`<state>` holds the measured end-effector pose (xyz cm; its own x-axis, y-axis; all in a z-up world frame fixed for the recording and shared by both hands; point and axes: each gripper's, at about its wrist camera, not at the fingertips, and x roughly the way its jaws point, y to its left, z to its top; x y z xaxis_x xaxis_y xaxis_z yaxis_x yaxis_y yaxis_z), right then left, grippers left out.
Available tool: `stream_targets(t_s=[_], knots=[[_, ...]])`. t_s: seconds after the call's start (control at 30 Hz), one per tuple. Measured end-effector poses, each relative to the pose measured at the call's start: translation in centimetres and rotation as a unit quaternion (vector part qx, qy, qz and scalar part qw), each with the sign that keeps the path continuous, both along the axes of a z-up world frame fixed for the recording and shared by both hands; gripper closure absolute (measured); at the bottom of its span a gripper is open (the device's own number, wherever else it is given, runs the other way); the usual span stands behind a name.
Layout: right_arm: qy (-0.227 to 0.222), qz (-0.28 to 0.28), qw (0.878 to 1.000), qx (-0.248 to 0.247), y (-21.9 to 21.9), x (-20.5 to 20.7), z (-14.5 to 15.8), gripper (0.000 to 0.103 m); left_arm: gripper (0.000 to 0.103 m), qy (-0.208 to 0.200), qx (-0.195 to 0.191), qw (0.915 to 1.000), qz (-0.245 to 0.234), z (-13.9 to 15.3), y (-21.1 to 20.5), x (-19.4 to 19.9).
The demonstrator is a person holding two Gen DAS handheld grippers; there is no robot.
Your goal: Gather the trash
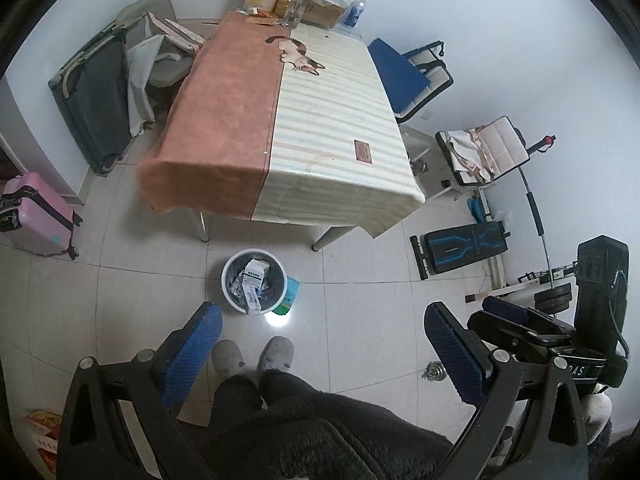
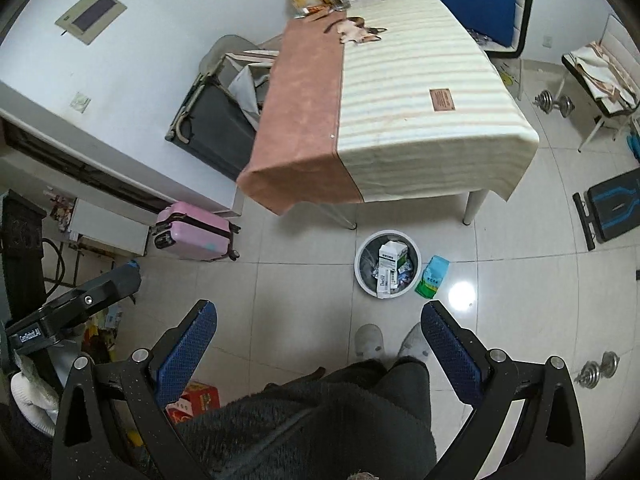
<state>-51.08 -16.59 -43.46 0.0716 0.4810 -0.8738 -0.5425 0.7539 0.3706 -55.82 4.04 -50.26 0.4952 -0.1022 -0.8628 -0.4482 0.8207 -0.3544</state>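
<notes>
A round white trash bin stands on the tiled floor in front of the table and holds several boxes and wrappers. A green and blue packet lies on the floor, touching the bin's right side. My left gripper is open and empty, held high above the floor near the bin. My right gripper is open and empty too, at a similar height. The right gripper's body also shows at the right edge of the left wrist view.
A table with a pink and striped cloth stands behind the bin, clutter at its far end. A pink suitcase sits left. Dumbbells, a bench and chairs are right. My slippered feet are below.
</notes>
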Motion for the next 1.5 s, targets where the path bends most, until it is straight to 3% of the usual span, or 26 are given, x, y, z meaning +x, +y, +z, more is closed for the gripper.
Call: stream_targets(t_s=[0.33,0.77,1.5], knots=[[-0.006,0.017,1.000,-0.007,0.2,-0.5,1.8,0.000,0.000,-0.012,-0.005,0.9998,0.012,1.6,0.7,-1.2],[-0.004,0.028,0.999,-0.017,0.7,-0.9,2.8,0.000,0.000,-0.012,-0.003,0.9999,0.009,1.6,1.6,-1.7],[0.005,0.029,0.999,-0.018,1.6,-1.0,2.3,0.000,0.000,0.000,0.002,1.0000,-0.002,2.0,1.5,-1.4]])
